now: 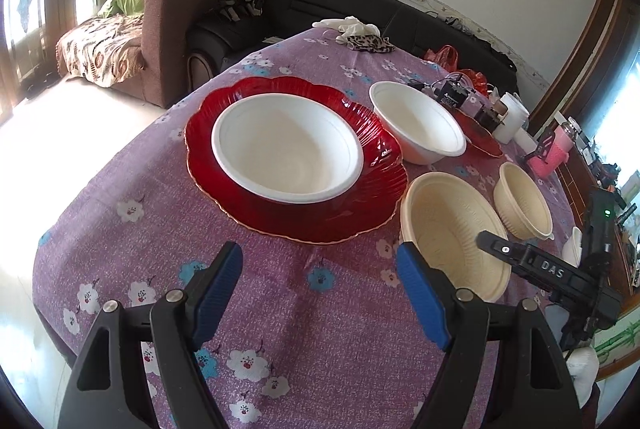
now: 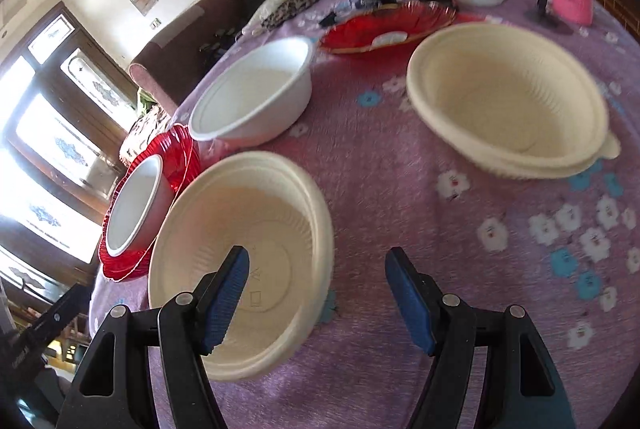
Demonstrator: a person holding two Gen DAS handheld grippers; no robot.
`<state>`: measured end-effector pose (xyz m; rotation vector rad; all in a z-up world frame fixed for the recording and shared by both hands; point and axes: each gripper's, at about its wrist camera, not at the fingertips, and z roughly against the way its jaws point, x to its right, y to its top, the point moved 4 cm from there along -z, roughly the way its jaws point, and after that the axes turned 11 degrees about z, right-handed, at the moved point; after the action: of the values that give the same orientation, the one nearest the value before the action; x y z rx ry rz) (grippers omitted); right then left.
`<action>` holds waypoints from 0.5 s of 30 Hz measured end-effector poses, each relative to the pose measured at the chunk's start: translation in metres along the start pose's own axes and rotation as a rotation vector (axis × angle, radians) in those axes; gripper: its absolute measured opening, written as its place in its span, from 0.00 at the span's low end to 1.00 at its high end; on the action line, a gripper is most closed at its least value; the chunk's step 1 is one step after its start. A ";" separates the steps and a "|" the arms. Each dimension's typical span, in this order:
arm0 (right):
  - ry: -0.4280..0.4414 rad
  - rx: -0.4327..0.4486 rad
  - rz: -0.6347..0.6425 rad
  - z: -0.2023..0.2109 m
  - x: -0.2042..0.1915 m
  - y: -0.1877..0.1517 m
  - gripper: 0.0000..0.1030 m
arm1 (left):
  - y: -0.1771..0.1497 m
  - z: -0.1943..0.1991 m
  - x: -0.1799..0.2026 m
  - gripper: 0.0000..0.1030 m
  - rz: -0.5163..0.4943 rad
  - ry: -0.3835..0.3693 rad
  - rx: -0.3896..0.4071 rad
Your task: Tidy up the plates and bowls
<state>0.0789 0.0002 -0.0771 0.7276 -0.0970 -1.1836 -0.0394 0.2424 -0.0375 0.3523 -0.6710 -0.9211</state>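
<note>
Up front in the left wrist view, the left claw (image 1: pixel 320 287) stands wide with nothing between its blue pads, over the purple cloth of the table (image 1: pixel 120 249). At centre a white bowl (image 1: pixel 288 153) sits on a red plate (image 1: pixel 296 161). A second white bowl (image 1: pixel 418 121) lies to the right, two cream bowls (image 1: pixel 452 225) lower right, the right claw (image 1: pixel 492 247) over the nearer.

Next, the right wrist view: the right claw (image 2: pixel 316 293) gapes wide, empty, its left pad over the near cream bowl (image 2: pixel 244 257) at lower left. Another cream bowl (image 2: pixel 508 97) sits upper right, a second red plate (image 2: pixel 388 27) at top.
</note>
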 end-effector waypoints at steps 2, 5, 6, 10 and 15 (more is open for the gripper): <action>0.030 -0.034 -0.018 -0.012 -0.004 -0.002 0.73 | 0.000 0.000 0.001 0.76 -0.004 -0.004 -0.001; 0.006 -0.036 -0.008 -0.016 -0.010 0.000 0.59 | -0.003 0.000 0.006 0.76 -0.018 -0.013 -0.003; 0.003 -0.043 -0.007 -0.017 -0.010 0.000 0.51 | -0.003 0.000 0.008 0.76 -0.023 -0.015 -0.004; -0.028 -0.072 -0.007 -0.021 -0.005 0.000 0.15 | -0.009 -0.004 0.016 0.76 -0.043 -0.027 -0.021; -0.051 -0.065 -0.003 -0.009 0.005 -0.001 0.13 | -0.015 -0.008 0.026 0.76 -0.067 -0.041 -0.044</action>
<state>0.0841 0.0003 -0.0858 0.6407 -0.0997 -1.2028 -0.0320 0.2127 -0.0419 0.3189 -0.6784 -1.0081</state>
